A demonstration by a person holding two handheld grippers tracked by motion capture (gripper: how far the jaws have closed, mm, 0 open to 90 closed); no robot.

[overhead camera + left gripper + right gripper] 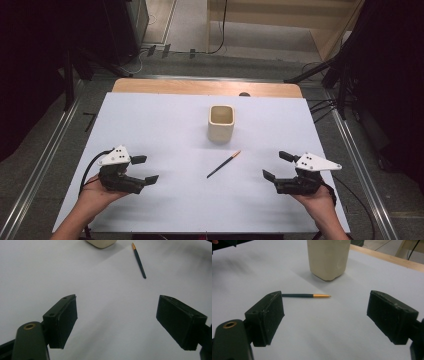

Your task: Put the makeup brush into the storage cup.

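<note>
Nothing of the job looks done from where I stand; the slim dark-green pen with the orange-gold tip (224,164) lies flat on the white-covered surface (150,125), slanted, its gold end pointing up toward the cream square-sided ceramic cup (221,122), which stands upright a little farther back, near the pen but apart from it; the cup's mouth is open and, as far as the high view shows, nothing is in it; my guess is that the pen belongs in that cup, and if so the whole of the work is ahead: the approach, the pick-up, the carry and the drop. The left gripper (148,169) is held low at the near left, its fingers (61,322) spread wide with bare surface between them and nothing gripped; in its own view the pen sits well ahead and to one side, the cup's base just at the top edge. The right gripper (276,165) mirrors it at the near right, fingers (265,317) likewise wide apart and empty; its view looks almost straight at the pen, which lies across the gap just beyond the fingertips, with the cup behind it; so the right one seems the better placed to make the first move, though neither touches anything.
</note>
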